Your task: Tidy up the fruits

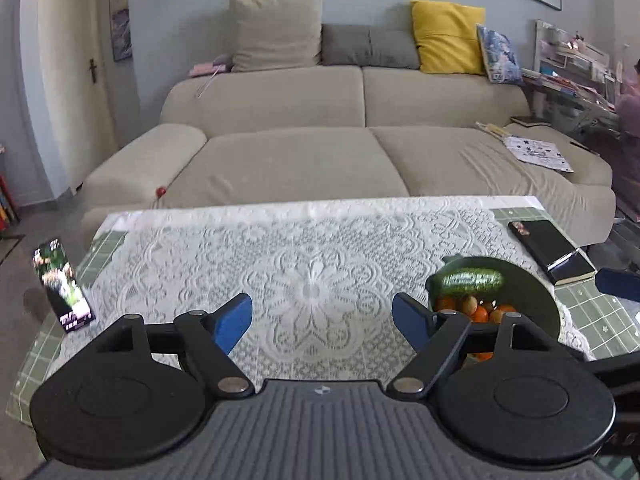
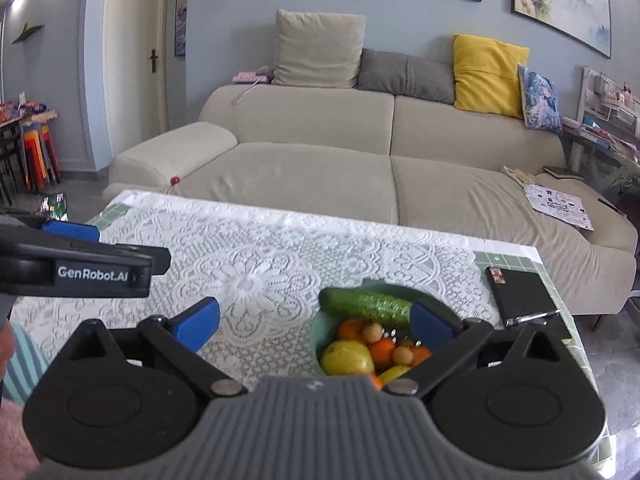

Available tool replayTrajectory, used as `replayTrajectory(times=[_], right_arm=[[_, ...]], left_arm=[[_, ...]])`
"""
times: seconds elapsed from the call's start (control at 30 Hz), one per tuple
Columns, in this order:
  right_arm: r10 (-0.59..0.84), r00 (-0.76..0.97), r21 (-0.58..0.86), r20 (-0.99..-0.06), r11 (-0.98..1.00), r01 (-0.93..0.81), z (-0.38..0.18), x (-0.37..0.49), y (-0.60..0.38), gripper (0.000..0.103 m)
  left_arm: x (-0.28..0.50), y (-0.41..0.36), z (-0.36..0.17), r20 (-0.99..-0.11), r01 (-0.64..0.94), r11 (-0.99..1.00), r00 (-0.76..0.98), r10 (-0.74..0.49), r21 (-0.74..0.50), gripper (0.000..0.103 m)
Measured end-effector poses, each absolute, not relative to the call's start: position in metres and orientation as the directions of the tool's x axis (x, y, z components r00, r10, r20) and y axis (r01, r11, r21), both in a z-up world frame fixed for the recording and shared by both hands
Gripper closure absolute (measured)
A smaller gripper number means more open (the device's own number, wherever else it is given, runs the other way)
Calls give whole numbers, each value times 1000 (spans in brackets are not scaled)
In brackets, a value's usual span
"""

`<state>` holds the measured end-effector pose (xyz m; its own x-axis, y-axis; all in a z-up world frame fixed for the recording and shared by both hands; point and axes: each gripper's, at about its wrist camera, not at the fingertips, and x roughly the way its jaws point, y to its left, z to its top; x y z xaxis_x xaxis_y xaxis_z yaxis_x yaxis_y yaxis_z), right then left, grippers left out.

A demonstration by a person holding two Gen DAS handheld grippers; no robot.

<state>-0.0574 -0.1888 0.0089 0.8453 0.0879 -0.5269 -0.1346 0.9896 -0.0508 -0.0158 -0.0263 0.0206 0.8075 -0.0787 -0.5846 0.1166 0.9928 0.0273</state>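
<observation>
2 grippers and 1 bowl make up your working set, listed largest first.

1. Sofa (image 2: 360, 168): background only, beyond the table.
2. Table (image 1: 104, 240): covered by a lace cloth (image 1: 304, 272). A notebook (image 2: 520, 292) lies at its far right corner, a phone (image 1: 62, 284) stands at its left edge.
3. Bowl (image 2: 316, 336): green, on the right side of the cloth, filled.
4. Left gripper (image 1: 322, 316): jaws wide apart, nothing between them, above bare cloth left of the bowl.
5. Right gripper (image 2: 316, 320): jaws wide apart, empty, straddling the bowl from above without touching any fruit that you can see.
6. Cucumber (image 2: 366, 306): lies across the bowl's far rim on top of the pile. Likely firm, a little slick; take it at mid-length, across its narrow width.
7. Lemon (image 2: 346, 358): near side of the bowl. Probably firm, waxy; grip across its middle.
8. Oranges (image 2: 382, 350): rounded, likely to roll; close gently on the widest part.
9. Small tan fruits (image 2: 372, 332): 2 at least, kind unclear; presumably light and delicate.
</observation>
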Motion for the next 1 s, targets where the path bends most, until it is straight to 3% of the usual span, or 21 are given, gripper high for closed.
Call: replayTrajectory(times=[0.5, 1.0], right_arm=[[50, 783, -59, -620, 992, -111, -29, -46, -185, 4], [37, 765, -44, -643, 995, -85, -33, -41, -188, 4]], left_arm=[[-19, -32, -12, -663, 147, 987, 746, -67, 66, 10], [-14, -25, -19, -695, 114, 992, 718, -47, 50, 10]])
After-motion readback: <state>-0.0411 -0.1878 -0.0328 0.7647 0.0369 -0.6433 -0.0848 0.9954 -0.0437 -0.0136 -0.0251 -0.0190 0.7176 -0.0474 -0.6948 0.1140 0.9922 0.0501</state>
